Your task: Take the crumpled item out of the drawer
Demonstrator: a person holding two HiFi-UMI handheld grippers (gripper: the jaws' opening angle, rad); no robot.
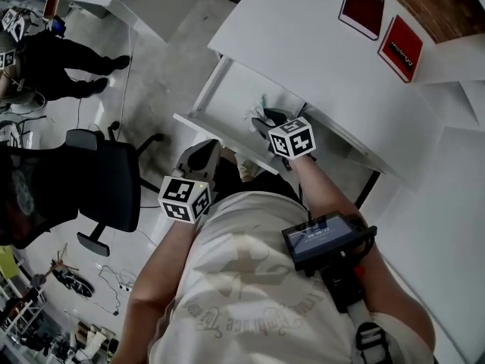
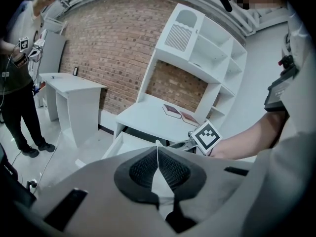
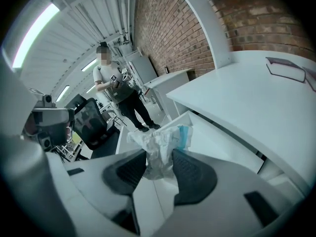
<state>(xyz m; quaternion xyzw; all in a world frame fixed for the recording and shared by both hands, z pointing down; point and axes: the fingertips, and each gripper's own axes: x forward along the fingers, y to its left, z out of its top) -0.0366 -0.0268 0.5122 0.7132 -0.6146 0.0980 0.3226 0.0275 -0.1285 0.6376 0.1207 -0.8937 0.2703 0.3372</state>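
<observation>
The white desk's drawer (image 1: 227, 101) stands pulled open. My right gripper (image 1: 267, 123) hangs over the drawer's right part, shut on a crumpled white wrapper with a blue patch (image 1: 260, 109). In the right gripper view the wrapper (image 3: 160, 141) bulges up between the two dark pads (image 3: 193, 176), lifted above the drawer floor (image 3: 217, 139). My left gripper (image 1: 198, 158) hovers near the drawer's front edge, away from the wrapper. Its pads (image 2: 172, 169) meet with nothing between them, and the right gripper's marker cube (image 2: 206, 136) shows beyond them.
Two red books (image 1: 361, 7) (image 1: 400, 48) lie on the desk top (image 1: 303, 44). A black office chair (image 1: 106, 180) stands left of me. A person in dark clothes (image 1: 53, 63) stands farther off by another white desk. Brick wall and white shelving (image 2: 207, 68) rise behind the desk.
</observation>
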